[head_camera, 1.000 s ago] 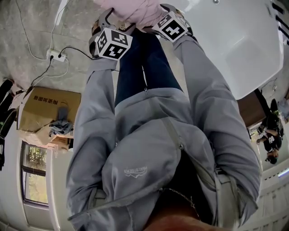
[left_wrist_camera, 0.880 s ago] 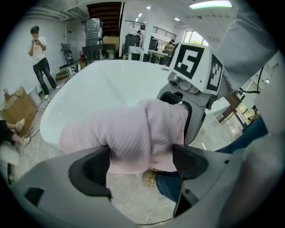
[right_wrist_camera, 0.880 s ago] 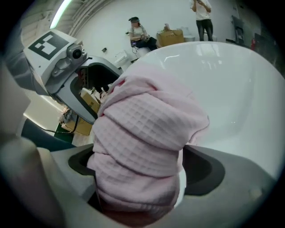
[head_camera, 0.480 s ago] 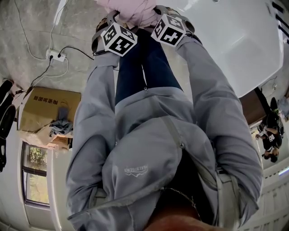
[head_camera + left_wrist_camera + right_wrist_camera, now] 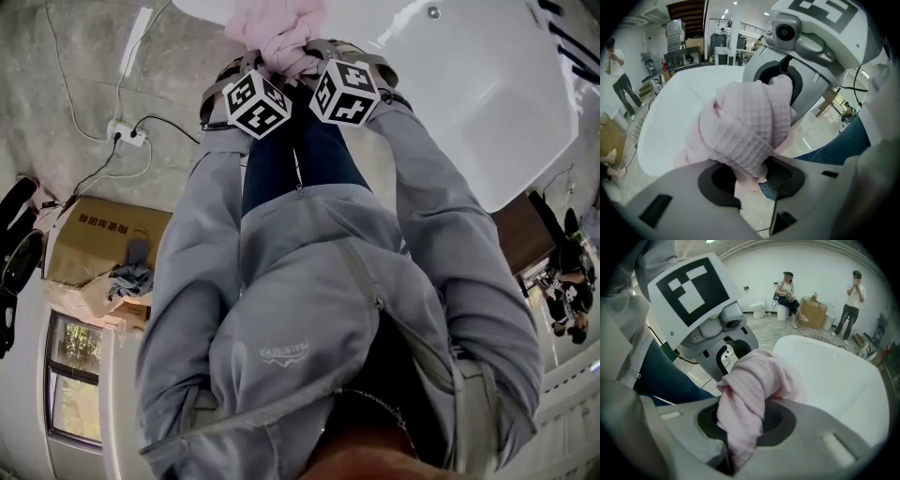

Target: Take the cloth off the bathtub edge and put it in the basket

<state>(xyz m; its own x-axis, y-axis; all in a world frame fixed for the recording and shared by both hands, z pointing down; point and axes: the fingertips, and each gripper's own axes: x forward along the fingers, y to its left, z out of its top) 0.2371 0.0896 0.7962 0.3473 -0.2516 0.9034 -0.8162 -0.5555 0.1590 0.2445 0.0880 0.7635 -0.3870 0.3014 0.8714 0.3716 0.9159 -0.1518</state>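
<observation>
Now both jaw pairs, wide a second ago, are being closed on the pink cloth (image 5: 745,126) by the left gripper (image 5: 751,174) and right gripper (image 5: 740,427) — bunched at the bathtub (image 5: 487,94) edge — so lifting looks ready to be started.

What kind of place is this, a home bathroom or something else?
Probably a large workshop or test hall, not a home: the white bathtub stands on bare floor, what looks like a toilet stands by the far wall, and a cardboard box lies nearby.
</observation>
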